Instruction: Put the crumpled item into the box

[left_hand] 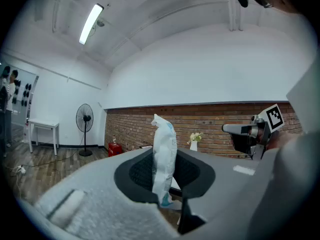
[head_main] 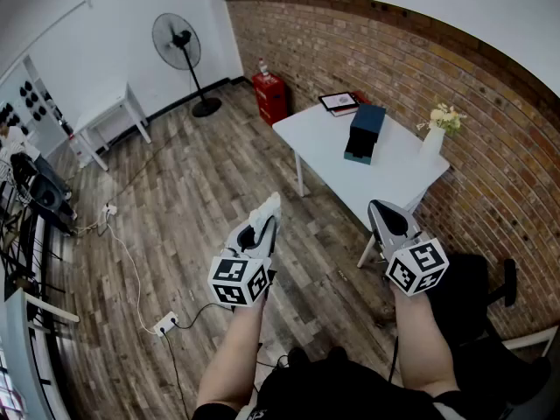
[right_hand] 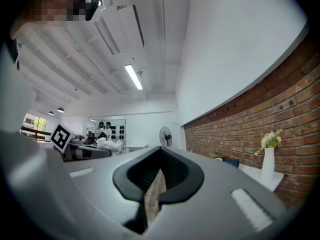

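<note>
My left gripper (head_main: 260, 226) is shut on the crumpled item (head_main: 266, 208), a white wrinkled wrapper with a bit of blue print. In the left gripper view the crumpled item (left_hand: 164, 154) stands upright between the dark pads. The box (head_main: 364, 131), dark blue and open-topped, stands on the white table (head_main: 324, 147) ahead of both grippers and well apart from them. My right gripper (head_main: 386, 220) is held up at the right, jaws together with only a thin slit and nothing in them. It shows in the left gripper view as the right gripper (left_hand: 248, 133).
A white vase with flowers (head_main: 437, 133) and a tablet on a red book (head_main: 339, 102) share the table. A red canister (head_main: 270, 96), a standing fan (head_main: 182, 52) and a small white table (head_main: 110, 119) lie farther off. A power strip and cables (head_main: 164, 323) lie on the wood floor.
</note>
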{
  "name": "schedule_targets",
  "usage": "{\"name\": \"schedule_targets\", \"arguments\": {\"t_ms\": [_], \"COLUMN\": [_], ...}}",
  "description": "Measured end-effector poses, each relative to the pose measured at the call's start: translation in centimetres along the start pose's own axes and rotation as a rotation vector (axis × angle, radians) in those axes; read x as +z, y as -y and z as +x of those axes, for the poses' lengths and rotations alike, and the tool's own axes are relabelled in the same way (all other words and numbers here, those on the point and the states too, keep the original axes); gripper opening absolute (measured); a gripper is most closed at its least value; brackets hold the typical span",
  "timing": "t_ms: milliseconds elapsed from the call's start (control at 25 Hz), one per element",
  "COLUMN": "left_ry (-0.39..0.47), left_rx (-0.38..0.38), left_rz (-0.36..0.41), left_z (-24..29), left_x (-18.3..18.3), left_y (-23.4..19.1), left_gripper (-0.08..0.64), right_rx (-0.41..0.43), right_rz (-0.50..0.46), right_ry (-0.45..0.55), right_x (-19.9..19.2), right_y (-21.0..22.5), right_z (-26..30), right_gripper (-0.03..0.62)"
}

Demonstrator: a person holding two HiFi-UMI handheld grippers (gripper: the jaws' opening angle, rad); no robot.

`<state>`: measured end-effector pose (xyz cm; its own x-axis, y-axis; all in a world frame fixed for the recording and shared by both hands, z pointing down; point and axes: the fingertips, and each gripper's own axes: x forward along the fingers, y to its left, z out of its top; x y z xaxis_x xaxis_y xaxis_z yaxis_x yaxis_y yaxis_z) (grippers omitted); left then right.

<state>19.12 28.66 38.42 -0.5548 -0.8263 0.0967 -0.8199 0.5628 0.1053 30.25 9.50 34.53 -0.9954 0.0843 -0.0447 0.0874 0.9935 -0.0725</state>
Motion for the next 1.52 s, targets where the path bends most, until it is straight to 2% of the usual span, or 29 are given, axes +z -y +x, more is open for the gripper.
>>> {"name": "schedule_targets", "arguments": {"t_ms": [240, 400, 720, 1000, 1200, 1320, 1520], "left_ry": [-0.020, -0.020, 0.033, 0.008, -0.016, -0.018, -0.024], "left_rx": [-0.006, -0.023, -0.056, -0.040, -0.027, -0.040, -0.072], "left_rz": [0.055, 0.105, 0.133, 0.104, 0.087, 0.089, 0.086], "left_z": [0.0, 0.0, -0.1, 0.1, 0.0, 0.9, 3.9], "left_x": [-0.6, -0.2, 3.3, 2.1, 0.6, 0.3, 0.0], "left_y": [0.8, 1.9, 4.9, 7.3, 8.0, 8.1, 6.8], "left_gripper": [0.066, 0.066, 0.066, 0.067, 0.067, 0.067, 0.067], "right_rx": [0.011, -0.009, 0.048, 0.062, 0.069, 0.089, 0.076], "right_rz": [-0.041, -0.015, -0.034, -0.038, 0.020, 0.030, 0.044], "right_ry": [-0.008, -0.021, -0.012, -0.001, -0.019, -0.038, -0.073], "right_x": [-0.3, -1.0, 1.9, 2.6, 1.3, 0.3, -1.4], "right_y": [-0.8, -0.1, -0.4, 1.7, 3.2, 3.4, 5.0], "right_z": [-0.1, -1.4, -2.3, -5.3, -6.6, -6.4, -3.8], "right_gripper": [-0.002, -0.002, 0.000, 0.000, 0.000, 0.000, 0.000]}}
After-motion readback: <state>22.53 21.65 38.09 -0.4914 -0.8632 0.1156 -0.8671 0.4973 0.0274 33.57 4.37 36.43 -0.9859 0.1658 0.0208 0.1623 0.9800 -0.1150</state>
